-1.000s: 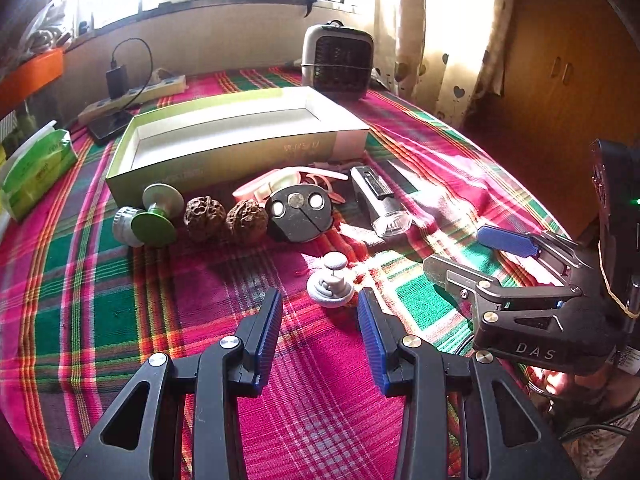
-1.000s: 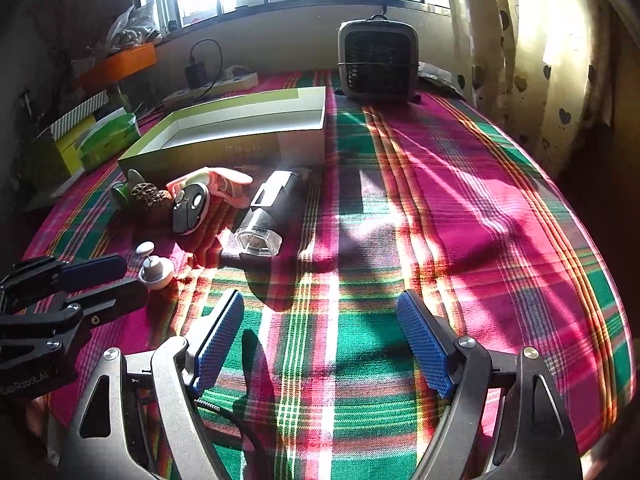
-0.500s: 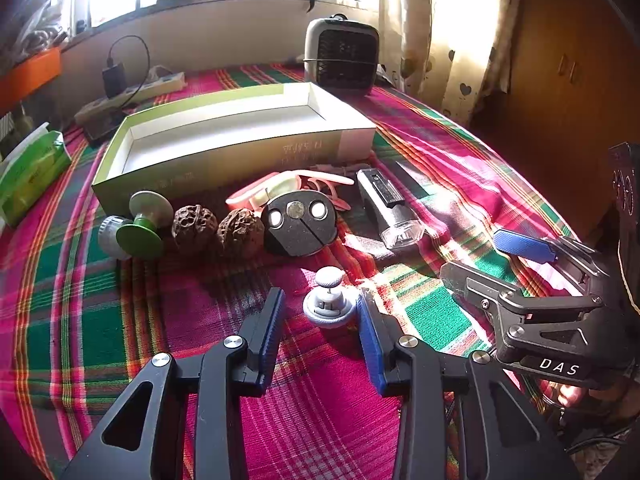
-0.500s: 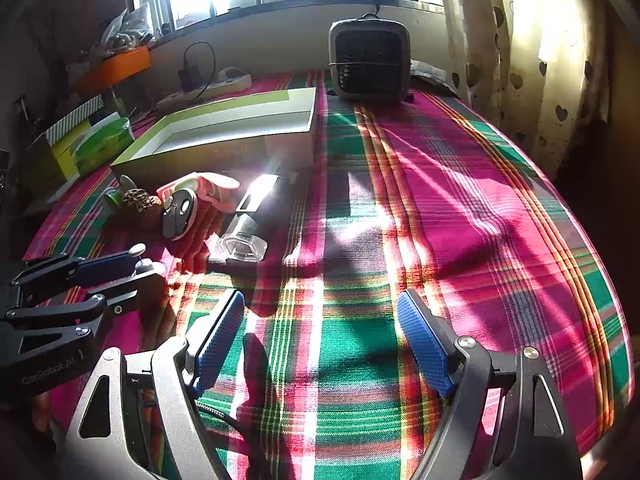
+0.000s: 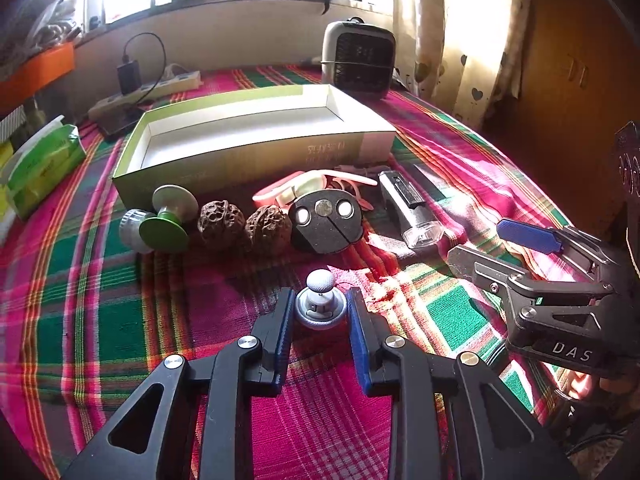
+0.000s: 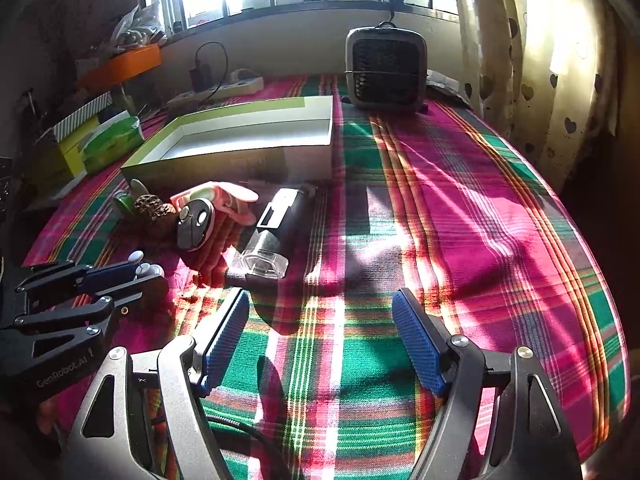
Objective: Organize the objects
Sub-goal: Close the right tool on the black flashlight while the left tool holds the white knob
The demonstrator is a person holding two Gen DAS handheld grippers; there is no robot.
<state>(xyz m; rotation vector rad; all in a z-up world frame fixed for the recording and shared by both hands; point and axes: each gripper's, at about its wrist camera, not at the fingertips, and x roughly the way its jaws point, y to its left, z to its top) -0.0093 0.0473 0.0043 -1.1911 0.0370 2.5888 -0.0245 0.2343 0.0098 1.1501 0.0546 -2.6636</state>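
Left tool (image 5: 320, 312) low over the plaid-covered worktop (image 5: 80, 300), jaws parted, straddling a small grey knob-topped stopper (image 5: 320, 306); blue pads (image 5: 285, 320) just beside its base on either side, contact not certain. Nothing gripped yet. Right tool (image 6: 320, 336) wide open and empty, hovering over bare cloth, well apart from the clutter.

Beyond the stopper, a row in front of the open green-edged box (image 5: 256, 160): green suction knob (image 5: 166, 228), two walnuts (image 5: 244, 222), round black gadget (image 5: 326, 226), pink glasses (image 5: 304, 190), small flashlight (image 5: 412, 212). Box apparently the destination, still empty.

Likely step: closing on the stopper.

Risks from here:
- Pads meeting the sloped, rounded base rather than the neck, squeezing the stopper out forward toward the black gadget.
- Grip too low, pinching cloth along with the base and dragging the neighbours.
- Small smooth piece tilting in the pads on the lift, then dropping short of the box wall.
- Carry path crossing the row; a low pass could knock the walnuts rolling.
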